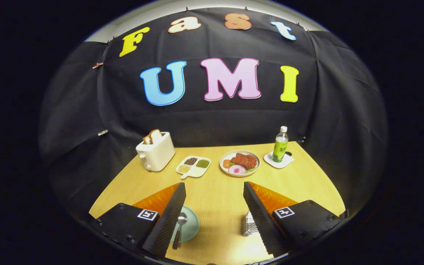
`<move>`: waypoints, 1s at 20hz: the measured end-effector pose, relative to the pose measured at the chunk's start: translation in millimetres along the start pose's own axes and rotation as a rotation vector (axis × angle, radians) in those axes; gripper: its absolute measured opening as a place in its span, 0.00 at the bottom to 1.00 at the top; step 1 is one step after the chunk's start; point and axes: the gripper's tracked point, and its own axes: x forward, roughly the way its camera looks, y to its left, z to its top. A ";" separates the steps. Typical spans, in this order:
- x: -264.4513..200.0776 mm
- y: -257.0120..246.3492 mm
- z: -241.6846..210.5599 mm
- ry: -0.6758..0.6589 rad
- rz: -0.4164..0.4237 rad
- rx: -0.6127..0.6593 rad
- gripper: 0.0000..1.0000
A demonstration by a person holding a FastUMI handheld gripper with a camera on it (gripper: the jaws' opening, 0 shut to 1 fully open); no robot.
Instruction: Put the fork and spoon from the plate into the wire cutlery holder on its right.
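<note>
My gripper (214,192) hangs open above the near part of the wooden table, nothing between its fingers. A pale green plate (192,226) lies under the left finger (169,221), partly hidden by it. A spoon (179,228) with a dark handle rests on that plate, bowl pointing away. I cannot make out the fork. The wire cutlery holder (249,225) stands to the right of the plate, half covered by the right finger (261,221).
Beyond the fingers, at the far side of the table (219,195), stand a white toaster (156,151) with bread, a divided white dish (193,166) of grains, a plate of food (240,163), and a green bottle (280,145) on a white coaster.
</note>
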 end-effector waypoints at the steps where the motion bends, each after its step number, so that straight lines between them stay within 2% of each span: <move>1: 2.5 9.9 -12.4 0.039 0.028 -0.016 0.98; 4: 9.9 41.8 -43.7 0.144 0.109 -0.063 0.98; 12: 32.2 88.9 -121.7 0.365 0.210 -0.183 0.98; 16: 41.1 96.4 -176.1 0.528 0.215 -0.228 0.99; 20: 54.5 98.1 -208.0 0.632 0.205 -0.285 0.97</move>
